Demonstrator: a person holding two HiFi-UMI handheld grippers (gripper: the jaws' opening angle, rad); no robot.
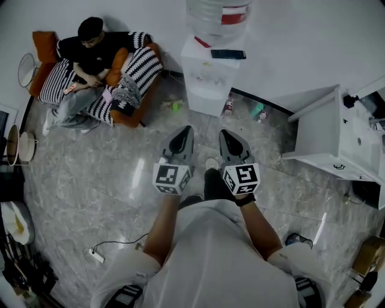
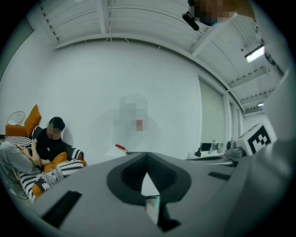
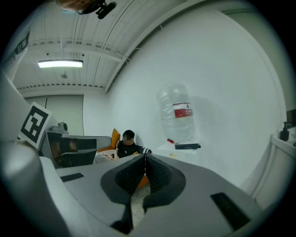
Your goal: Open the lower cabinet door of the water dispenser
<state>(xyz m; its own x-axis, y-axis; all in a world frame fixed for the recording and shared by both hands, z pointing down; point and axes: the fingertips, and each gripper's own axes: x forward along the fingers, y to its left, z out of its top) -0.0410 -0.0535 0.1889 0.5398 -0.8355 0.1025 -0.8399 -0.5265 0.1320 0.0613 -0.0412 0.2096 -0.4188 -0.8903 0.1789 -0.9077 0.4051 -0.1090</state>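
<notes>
The white water dispenser (image 1: 206,81) stands against the far wall with a clear bottle (image 1: 218,15) on top and a dark phone (image 1: 228,54) lying on its lid. Its front is seen steeply from above, so the lower door barely shows. My left gripper (image 1: 183,135) and right gripper (image 1: 227,137) hover side by side over the floor, well short of the dispenser, both shut and empty. In the right gripper view the shut tips (image 3: 145,157) point toward the bottle (image 3: 177,113). The left gripper view has its shut tips (image 2: 147,155) below the dispenser's top (image 2: 121,149).
A person sits on an orange sofa (image 1: 123,90) with striped cushions at the far left. A white cabinet (image 1: 328,135) stands at the right. Small bottles (image 1: 257,110) lie beside the dispenser. A power strip (image 1: 96,255) and its cord lie on the marble floor near left.
</notes>
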